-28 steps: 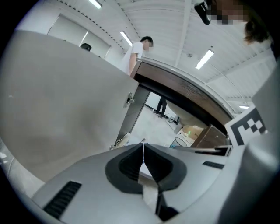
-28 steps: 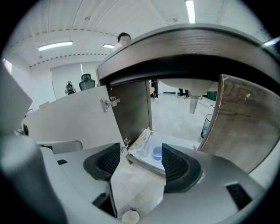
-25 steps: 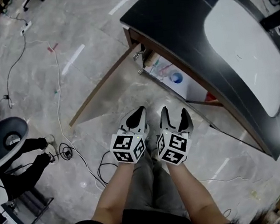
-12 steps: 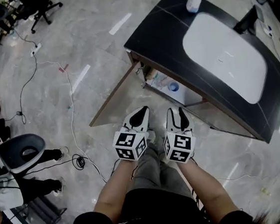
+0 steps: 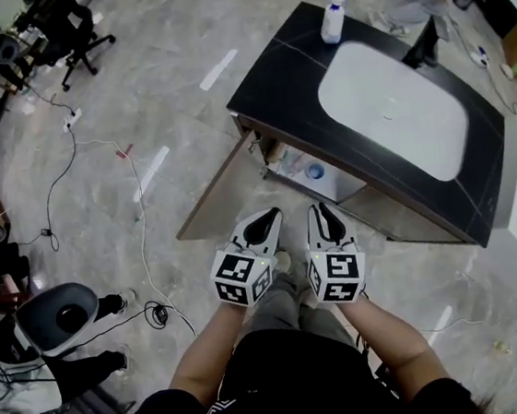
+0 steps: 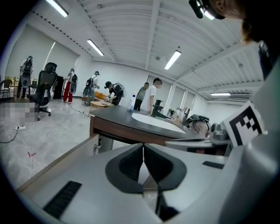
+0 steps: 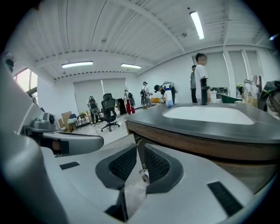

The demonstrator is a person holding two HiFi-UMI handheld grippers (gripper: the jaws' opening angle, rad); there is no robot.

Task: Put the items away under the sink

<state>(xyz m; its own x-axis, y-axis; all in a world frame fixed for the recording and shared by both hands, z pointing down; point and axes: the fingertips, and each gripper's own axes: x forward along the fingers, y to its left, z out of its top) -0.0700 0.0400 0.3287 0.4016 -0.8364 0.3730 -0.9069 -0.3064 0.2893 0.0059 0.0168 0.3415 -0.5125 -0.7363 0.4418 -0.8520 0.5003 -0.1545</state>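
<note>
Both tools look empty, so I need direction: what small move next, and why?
Probably open the right tool and reach toward the white bottle: it stands on the countertop beside the sink, the cabinet door hangs open, and that tool's jaws have just been closing on nothing.

Black vanity top [image 5: 271,70] on a grey floor [image 5: 165,36].
A spray bottle [image 5: 333,16] stands at its far corner by the basin [image 5: 391,107]; cables [image 5: 139,215] cross the floor; the open cabinet [image 5: 349,185] below holds what may be a blue-lidded container [image 5: 315,171].
</note>
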